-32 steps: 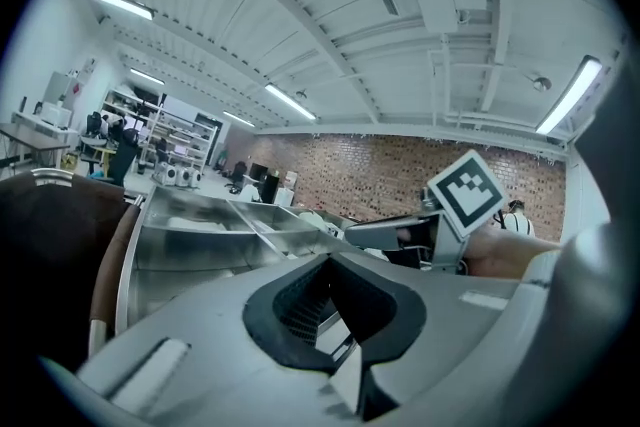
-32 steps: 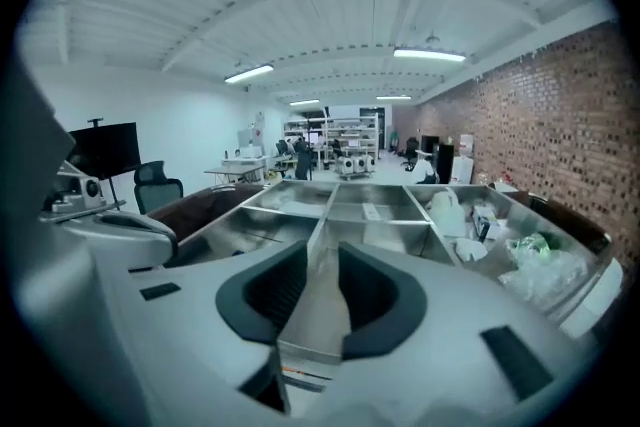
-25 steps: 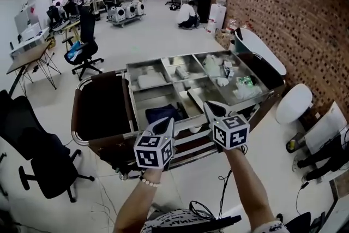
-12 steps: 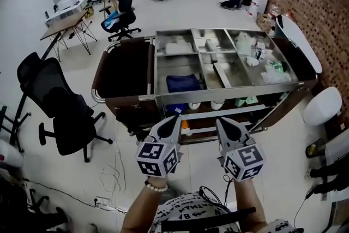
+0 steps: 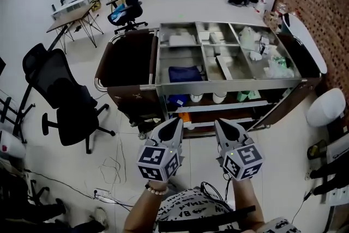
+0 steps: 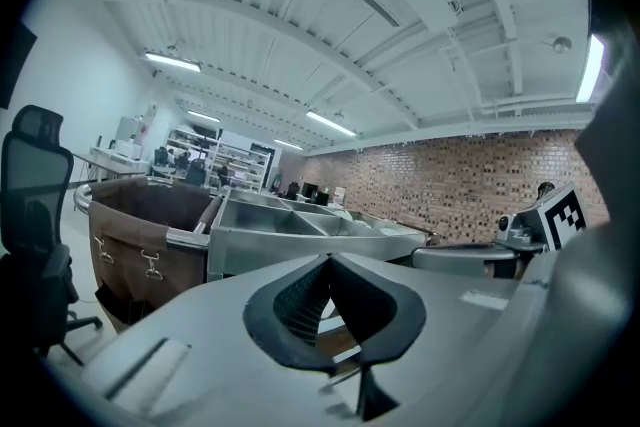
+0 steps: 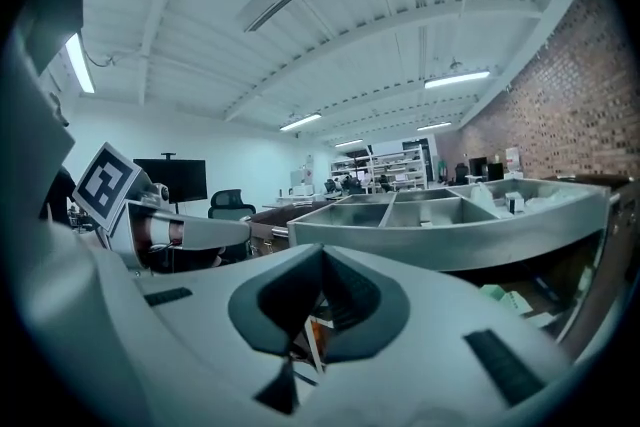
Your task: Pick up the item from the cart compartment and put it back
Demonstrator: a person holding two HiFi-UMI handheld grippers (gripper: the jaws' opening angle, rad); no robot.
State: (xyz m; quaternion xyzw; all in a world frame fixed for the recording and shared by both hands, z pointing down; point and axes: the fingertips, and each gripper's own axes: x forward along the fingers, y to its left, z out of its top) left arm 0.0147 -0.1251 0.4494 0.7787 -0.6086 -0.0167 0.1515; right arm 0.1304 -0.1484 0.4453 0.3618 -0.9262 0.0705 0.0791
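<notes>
1. Not totally sure which item the task means, but my bet is the dark blue soft bundle (image 5: 184, 73). It looks lumpy and cloth-like, and it's too small in the head view to say more.
2. It sits in the front-left compartment of the grey steel cart (image 5: 229, 86) with the divided top tray. That's just behind the front rim, on the side nearest the brown fabric bag (image 5: 126, 60) hung on the cart's left end.
3. Its long axis runs side to side, parallel to that front rim. There's no obvious front end, so I can't say it points anywhere.
4. The left gripper (image 5: 175, 121) is clenched on nothing, tips meeting, held low in front of the cart and well apart from the bundle.
5. The right gripper (image 5: 220, 124) is the same deal: jaws together, empty, near the left one.
</notes>
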